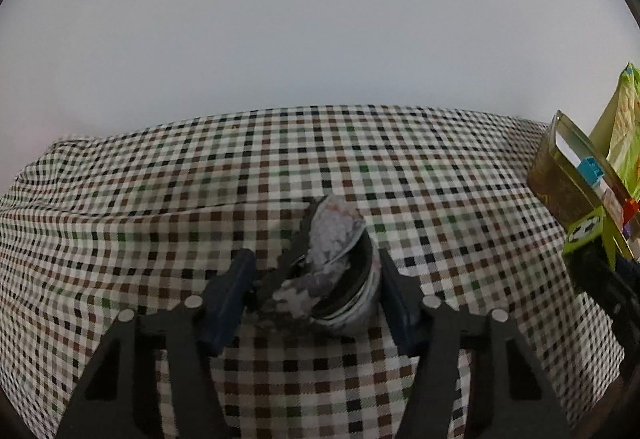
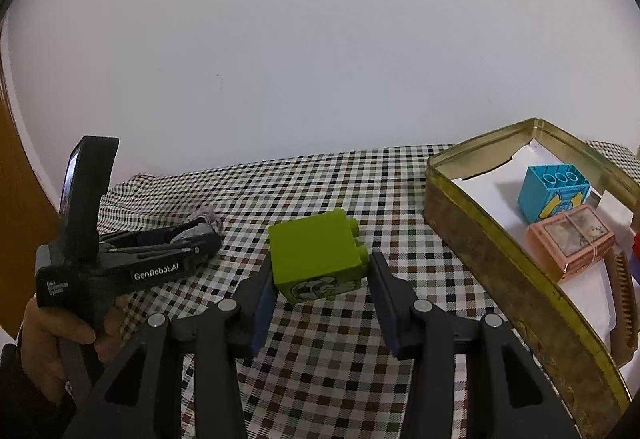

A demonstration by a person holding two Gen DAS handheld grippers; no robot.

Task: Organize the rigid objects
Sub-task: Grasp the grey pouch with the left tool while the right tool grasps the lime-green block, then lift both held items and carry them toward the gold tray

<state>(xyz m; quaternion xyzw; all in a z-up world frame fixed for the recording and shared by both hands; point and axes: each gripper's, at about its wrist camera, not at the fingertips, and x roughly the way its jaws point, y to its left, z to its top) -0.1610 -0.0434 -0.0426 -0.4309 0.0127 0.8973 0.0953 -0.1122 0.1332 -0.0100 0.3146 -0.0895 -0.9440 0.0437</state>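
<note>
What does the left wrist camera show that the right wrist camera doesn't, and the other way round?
Only the left wrist view shows, from close up, the open mouth of a small tin with a crumpled grey lid, lying on its side between the fingers of the left gripper.

Only the right wrist view shows the person's hand, and a pink packet and comb in the metal box.

Both show the checked tablecloth, the green block in the right gripper, the box and the blue block.
</note>
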